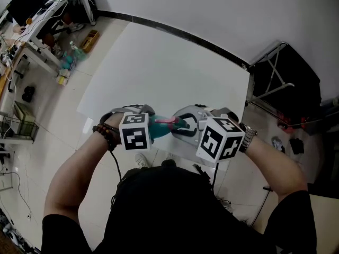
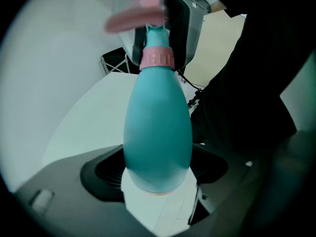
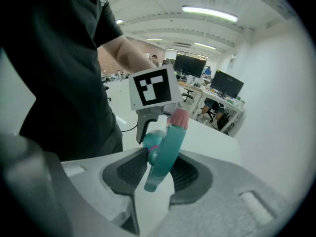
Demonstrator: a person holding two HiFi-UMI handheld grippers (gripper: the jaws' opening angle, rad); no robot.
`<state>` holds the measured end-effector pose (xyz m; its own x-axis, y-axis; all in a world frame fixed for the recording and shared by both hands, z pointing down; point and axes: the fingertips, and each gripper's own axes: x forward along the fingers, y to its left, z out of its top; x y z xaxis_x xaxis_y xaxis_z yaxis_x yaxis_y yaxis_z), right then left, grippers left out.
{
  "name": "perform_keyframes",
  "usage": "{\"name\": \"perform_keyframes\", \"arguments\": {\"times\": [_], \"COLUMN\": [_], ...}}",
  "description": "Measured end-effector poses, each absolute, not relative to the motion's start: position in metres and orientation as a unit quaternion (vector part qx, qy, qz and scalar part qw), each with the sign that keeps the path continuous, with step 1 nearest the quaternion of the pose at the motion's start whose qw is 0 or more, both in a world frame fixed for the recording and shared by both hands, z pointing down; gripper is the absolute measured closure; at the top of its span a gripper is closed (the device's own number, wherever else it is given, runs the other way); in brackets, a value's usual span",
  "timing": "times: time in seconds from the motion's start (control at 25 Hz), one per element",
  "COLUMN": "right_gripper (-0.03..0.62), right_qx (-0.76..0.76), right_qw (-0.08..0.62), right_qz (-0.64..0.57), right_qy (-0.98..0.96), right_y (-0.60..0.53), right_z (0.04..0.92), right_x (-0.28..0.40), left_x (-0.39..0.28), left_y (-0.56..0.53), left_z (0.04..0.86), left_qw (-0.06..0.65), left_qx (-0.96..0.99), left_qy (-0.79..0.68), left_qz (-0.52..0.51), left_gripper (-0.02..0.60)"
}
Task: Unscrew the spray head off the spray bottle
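Spanning both grippers above the table (image 1: 159,62), the spray bottle (image 2: 157,127) was clamped at its body by the left gripper (image 2: 158,174), its spray head (image 3: 167,142) by the right gripper (image 3: 155,169), long axis running between them.

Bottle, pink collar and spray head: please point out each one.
bottle (image 2: 157,132), left gripper view, middle of the teal body.
pink collar (image 2: 157,58), left gripper view, its ribbed side.
spray head (image 3: 167,147), right gripper view, its teal stem.
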<state>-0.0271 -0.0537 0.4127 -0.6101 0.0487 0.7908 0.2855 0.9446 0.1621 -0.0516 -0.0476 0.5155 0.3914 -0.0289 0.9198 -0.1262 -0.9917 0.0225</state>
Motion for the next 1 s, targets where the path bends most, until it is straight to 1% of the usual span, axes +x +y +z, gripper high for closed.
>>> {"name": "perform_keyframes", "arguments": {"times": [0.24, 0.36, 0.44, 0.72, 0.92, 1.0], "right_gripper": [0.473, 0.473, 0.473, 0.473, 0.473, 0.473], "right_qx": [-0.034, -0.018, -0.024, -0.09, -0.13, -0.139], "right_qw": [0.412, 0.409, 0.409, 0.417, 0.418, 0.421], "right_qz": [-0.015, 0.008, -0.002, -0.136, -0.262, -0.335], "right_qy": [-0.91, -0.912, -0.912, -0.894, -0.86, -0.831], "right_y": [-0.068, -0.071, -0.069, -0.054, -0.043, -0.039], "right_z": [0.412, 0.411, 0.411, 0.409, 0.406, 0.404], "right_x": [-0.026, -0.025, -0.025, -0.021, -0.01, -0.008], "left_x": [-0.053, -0.054, -0.053, -0.05, -0.039, -0.037], "left_y": [-0.064, -0.067, -0.065, -0.052, -0.044, -0.042], "left_z": [0.514, 0.514, 0.514, 0.511, 0.504, 0.503], "left_qw": [0.021, 0.014, 0.015, 0.025, 0.026, 0.026], "left_qx": [0.826, 0.823, 0.824, 0.834, 0.841, 0.843], "left_qy": [-0.088, -0.098, -0.094, -0.051, -0.03, -0.026], "left_qz": [0.556, 0.56, 0.559, 0.549, 0.54, 0.536], "left_gripper": [0.161, 0.161, 0.161, 0.16, 0.16, 0.161]}}
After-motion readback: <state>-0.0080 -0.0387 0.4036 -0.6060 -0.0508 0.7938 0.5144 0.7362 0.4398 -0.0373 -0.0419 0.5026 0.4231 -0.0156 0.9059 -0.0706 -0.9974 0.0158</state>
